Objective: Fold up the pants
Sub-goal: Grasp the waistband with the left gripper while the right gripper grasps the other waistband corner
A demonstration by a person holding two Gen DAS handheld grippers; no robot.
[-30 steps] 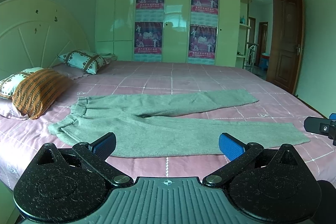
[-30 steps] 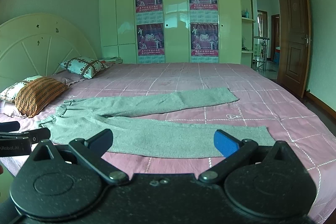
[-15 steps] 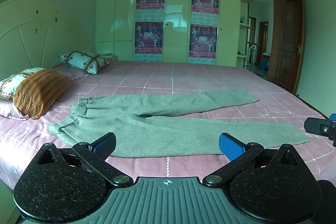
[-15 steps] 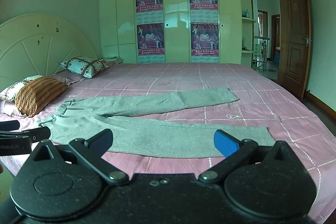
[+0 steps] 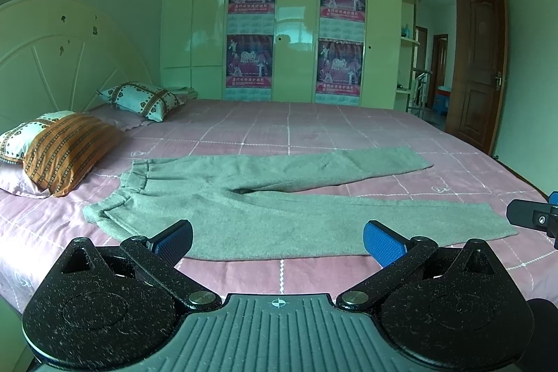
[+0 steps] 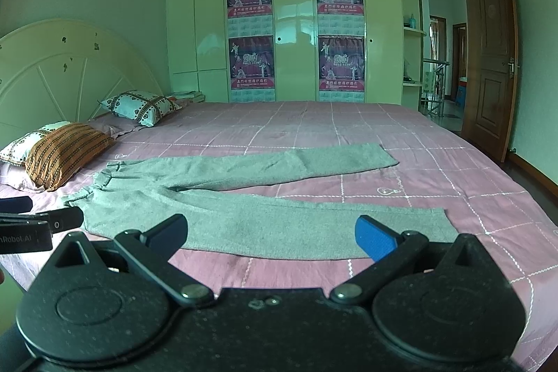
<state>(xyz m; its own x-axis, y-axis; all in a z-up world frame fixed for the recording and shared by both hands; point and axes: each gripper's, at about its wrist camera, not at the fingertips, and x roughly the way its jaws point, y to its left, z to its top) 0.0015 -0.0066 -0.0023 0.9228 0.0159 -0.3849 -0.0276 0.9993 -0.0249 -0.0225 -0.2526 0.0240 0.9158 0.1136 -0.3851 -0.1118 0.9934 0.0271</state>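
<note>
Soft, limp grey fleece pants (image 5: 279, 211) lie flat on the pink bed (image 5: 314, 128); both grippers' fingers (image 5: 382, 241) spread, empty; grasp far hem, waistband.

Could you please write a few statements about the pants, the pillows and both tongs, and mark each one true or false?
1. The grey pants lie spread flat on the pink bed. True.
2. The left tongs are clamped on a pant leg. False: they are open and hold nothing.
3. The pants' waistband points toward the orange striped pillow. True.
4. The two legs lie stacked one on the other. False: they splay apart.
5. The right tongs are open. True.
</note>
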